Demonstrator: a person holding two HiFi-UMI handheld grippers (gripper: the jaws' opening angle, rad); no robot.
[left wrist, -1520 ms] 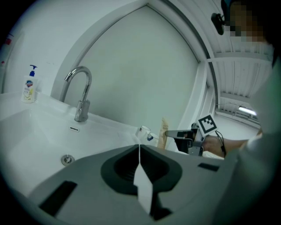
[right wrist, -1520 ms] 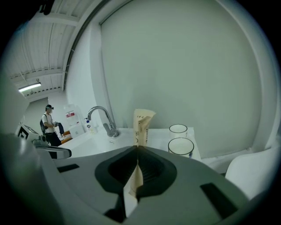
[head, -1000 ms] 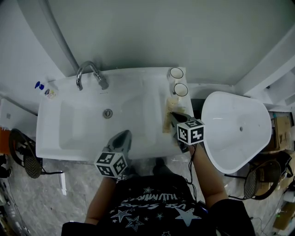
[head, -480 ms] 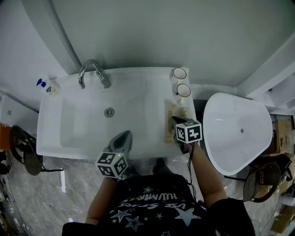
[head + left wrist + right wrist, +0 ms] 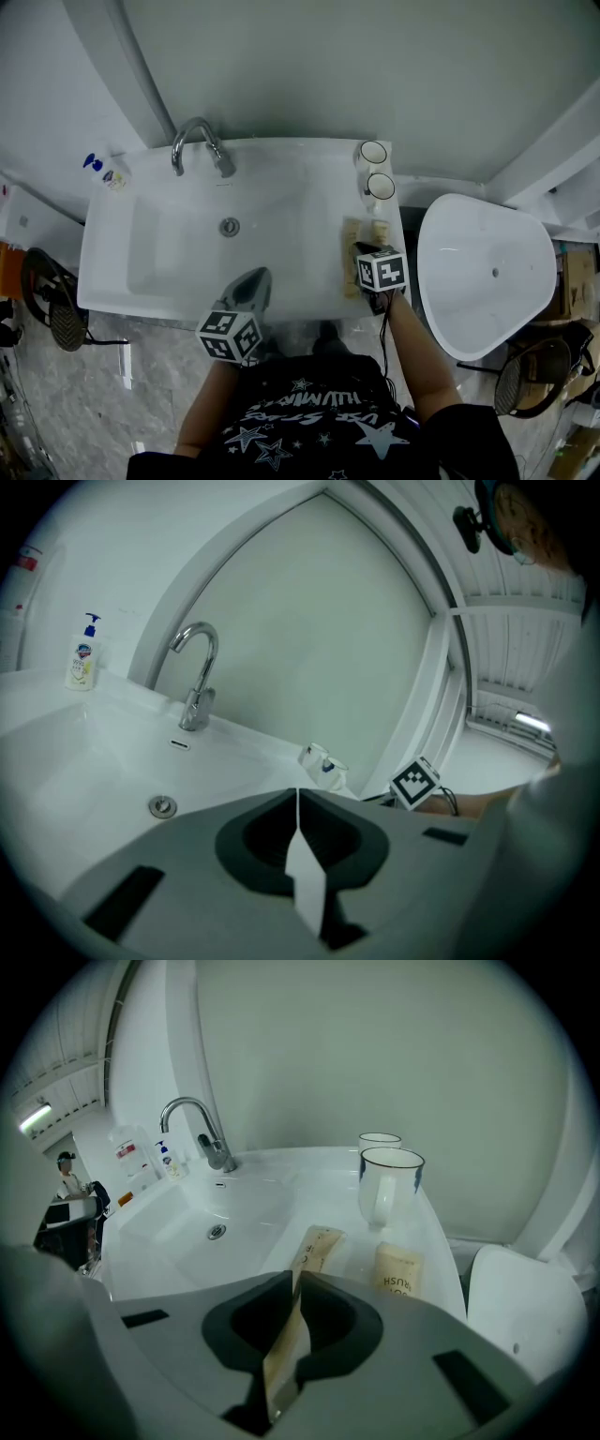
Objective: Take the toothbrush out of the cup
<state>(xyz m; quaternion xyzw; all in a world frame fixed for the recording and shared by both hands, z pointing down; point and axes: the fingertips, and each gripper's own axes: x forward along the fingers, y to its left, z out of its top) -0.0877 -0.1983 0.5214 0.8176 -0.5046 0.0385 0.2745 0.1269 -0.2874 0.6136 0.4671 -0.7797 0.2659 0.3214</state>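
Two white cups stand at the sink's back right corner, the near cup [image 5: 390,1185] [image 5: 381,186] in front of the far cup [image 5: 379,1140] [image 5: 373,152]. My right gripper [image 5: 291,1283] [image 5: 363,253] is shut on a long tan toothbrush packet [image 5: 317,1244]. The packet's far end rests on the sink ledge just short of the near cup. A second tan packet [image 5: 397,1269] lies flat beside it. I see no toothbrush standing in either cup. My left gripper [image 5: 298,799] [image 5: 253,279] hangs shut and empty over the sink's front edge.
The white sink [image 5: 169,262] has a chrome faucet [image 5: 199,145] at the back and a drain [image 5: 230,226]. A soap bottle [image 5: 82,656] stands at the far left. A white toilet [image 5: 487,272] sits to the right of the sink.
My right gripper has sunk toward the sink ledge with the tan packet in it. The left gripper has stayed where it was.
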